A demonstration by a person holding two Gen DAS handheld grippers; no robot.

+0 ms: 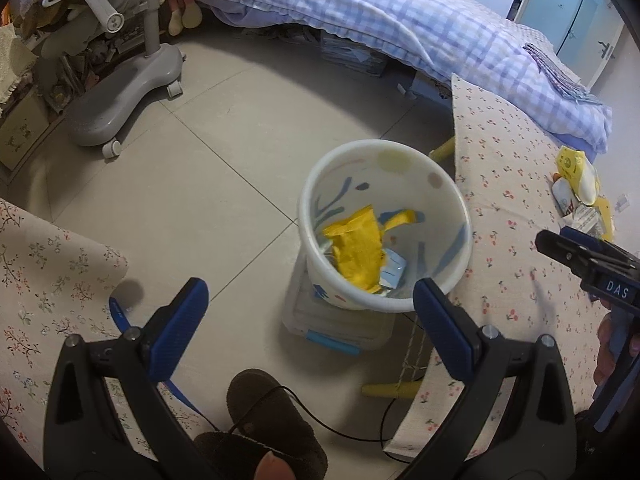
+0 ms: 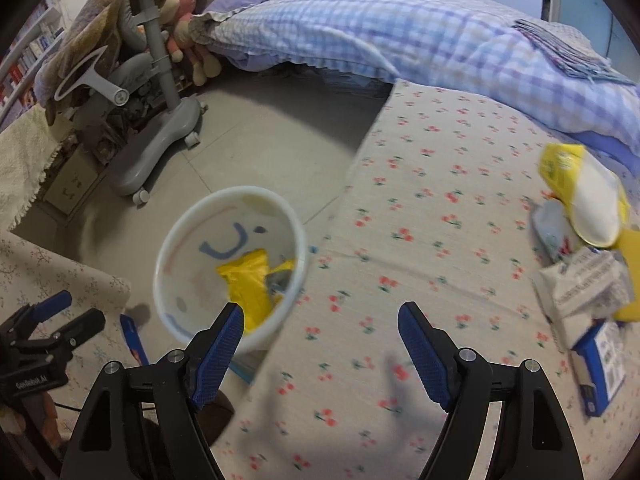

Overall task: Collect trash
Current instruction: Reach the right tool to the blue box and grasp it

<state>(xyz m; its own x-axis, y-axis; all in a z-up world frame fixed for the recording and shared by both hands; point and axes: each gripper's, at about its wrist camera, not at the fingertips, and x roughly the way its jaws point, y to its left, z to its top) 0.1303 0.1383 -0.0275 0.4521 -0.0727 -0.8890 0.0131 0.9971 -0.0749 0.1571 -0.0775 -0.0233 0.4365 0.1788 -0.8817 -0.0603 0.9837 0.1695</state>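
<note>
Left gripper (image 1: 310,320): we see its jaws standing wide apart with nothing between them, hanging over the floor just beside the bin.
Right gripper (image 2: 320,344): we see its jaws apart and empty, above the near part of the worktop; the last two readings sit almost level, so we call them spread rather than moving.
Trash bin (image 1: 384,172): we find the white bin, painted with blue strokes and pale dots, on a clear lidded box (image 1: 336,328) on the floor, its rim close against the worktop's left edge.
Trash in the bin: we see a crumpled yellow wrapper (image 1: 356,248) with a pale blue scrap beside it at the bottom.
Trash left on the worktop: we count a yellow-and-white packet (image 2: 584,196), a crumpled white printed wrapper (image 2: 588,284) and a blue carton (image 2: 600,360), grouped at the right edge, well apart from the bin.
Worktop (image 2: 432,208): we see a cherry-print cloth; its middle is bare, and its far edge runs just beside the checked bed quilt (image 2: 400,36).
Open floor (image 1: 200,184): we see grey tiles free between the bin and the wheeled grey chair base (image 1: 124,92).
Writing: we read "DAS" on the right gripper in the left view; the print on the wrappers is too blurred.
</note>
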